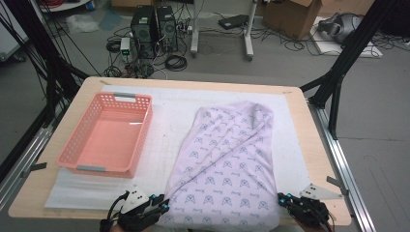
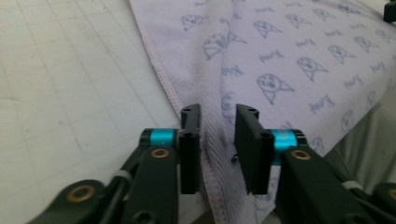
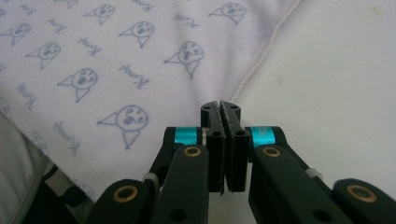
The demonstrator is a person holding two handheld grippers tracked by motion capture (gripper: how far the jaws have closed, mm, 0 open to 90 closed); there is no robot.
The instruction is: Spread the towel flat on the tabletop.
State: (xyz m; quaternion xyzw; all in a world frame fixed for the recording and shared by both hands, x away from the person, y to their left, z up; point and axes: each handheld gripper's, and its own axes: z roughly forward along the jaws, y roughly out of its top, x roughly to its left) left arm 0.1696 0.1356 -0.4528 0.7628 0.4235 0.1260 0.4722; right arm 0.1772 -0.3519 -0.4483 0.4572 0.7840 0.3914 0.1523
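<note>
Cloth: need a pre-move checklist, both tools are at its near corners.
1. Left tool astride the cloth edge fold: ok.
2. Left tool pinching that fold: not ok, jaws stand apart.
3. Right tool shut: ok.
4. Right tool holding the hem: cannot tell.
5. Cloth lying flat: not ok, a diagonal fold crosses it.
6. Basket empty and apart from the cloth: ok.

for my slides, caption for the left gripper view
Left gripper straddles a raised fold at the hem of the printed lilac cloth.
</note>
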